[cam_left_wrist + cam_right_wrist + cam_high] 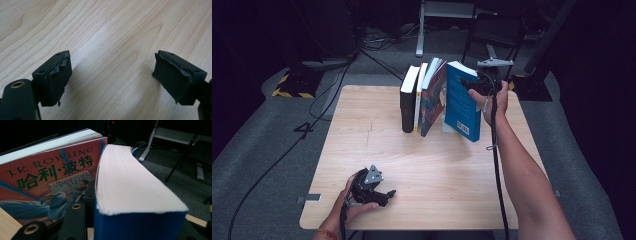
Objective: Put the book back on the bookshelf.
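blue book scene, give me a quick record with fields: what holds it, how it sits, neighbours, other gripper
held thing: blue book, clamped by the right gripper near its top edge
pose: tilted, lower corner near the table
neighbours: red-covered book leaning beside it, then a white book and a black book standing upright
left gripper: open, nothing between its jaws, low over bare wood at the near edge

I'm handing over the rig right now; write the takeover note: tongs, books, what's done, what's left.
Right tongs: shut on the thick blue paperback book, held tilted at the right end of the row on the light wooden table.
Left tongs: open, nothing held, resting near the table's front edge.
Row: black book, thin white-and-yellow book, red illustrated book, leaning.
Done: three books stand.
Left: probably set the blue book upright against the red one, then release.
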Demonstrator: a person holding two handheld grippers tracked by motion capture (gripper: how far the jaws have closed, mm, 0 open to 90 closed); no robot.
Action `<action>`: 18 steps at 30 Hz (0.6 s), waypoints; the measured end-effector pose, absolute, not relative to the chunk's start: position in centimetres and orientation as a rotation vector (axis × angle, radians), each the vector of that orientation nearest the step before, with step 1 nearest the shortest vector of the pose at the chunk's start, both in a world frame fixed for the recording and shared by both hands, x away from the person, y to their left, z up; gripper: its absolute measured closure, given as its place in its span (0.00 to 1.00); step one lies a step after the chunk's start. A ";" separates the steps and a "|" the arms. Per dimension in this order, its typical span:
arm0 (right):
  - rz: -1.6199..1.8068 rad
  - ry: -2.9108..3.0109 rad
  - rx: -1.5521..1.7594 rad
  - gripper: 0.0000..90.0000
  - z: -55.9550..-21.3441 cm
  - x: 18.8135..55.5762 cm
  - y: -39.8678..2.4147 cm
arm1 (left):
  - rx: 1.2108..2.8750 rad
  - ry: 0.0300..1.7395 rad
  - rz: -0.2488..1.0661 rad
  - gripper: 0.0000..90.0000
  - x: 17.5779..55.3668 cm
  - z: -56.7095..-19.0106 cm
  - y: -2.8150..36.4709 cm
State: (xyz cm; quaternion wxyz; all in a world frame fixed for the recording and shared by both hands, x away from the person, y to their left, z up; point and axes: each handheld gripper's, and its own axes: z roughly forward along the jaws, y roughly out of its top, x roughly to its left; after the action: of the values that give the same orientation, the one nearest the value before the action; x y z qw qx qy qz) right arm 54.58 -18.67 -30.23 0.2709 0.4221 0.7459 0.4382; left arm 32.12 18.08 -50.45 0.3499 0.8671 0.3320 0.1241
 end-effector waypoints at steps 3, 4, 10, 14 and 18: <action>1.187 2.008 1.122 0.67 -30.4 54.3 -18.8 | 2.246 0.860 0.321 0.17 32.1 -50.4 18.1; 1.188 2.005 1.117 0.67 -30.5 54.0 -18.8 | 2.246 0.860 0.321 0.17 32.1 -50.4 18.1; 1.202 2.008 1.088 0.67 -31.0 52.3 -19.5 | 2.246 0.860 0.322 0.17 32.1 -50.4 18.1; 1.241 2.028 1.079 0.67 -32.2 50.5 -20.8 | 2.246 0.858 0.322 0.16 32.1 -50.5 18.1; 1.244 2.039 1.079 0.67 -32.6 49.4 -21.7 | 2.247 0.859 0.323 0.16 32.1 -50.5 18.1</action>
State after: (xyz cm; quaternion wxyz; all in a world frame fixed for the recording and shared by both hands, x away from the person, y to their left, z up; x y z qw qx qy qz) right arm 49.43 -21.67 -32.62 0.2574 0.3980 0.7517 0.4586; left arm 32.14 18.06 -50.46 0.3497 0.8674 0.3314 0.1246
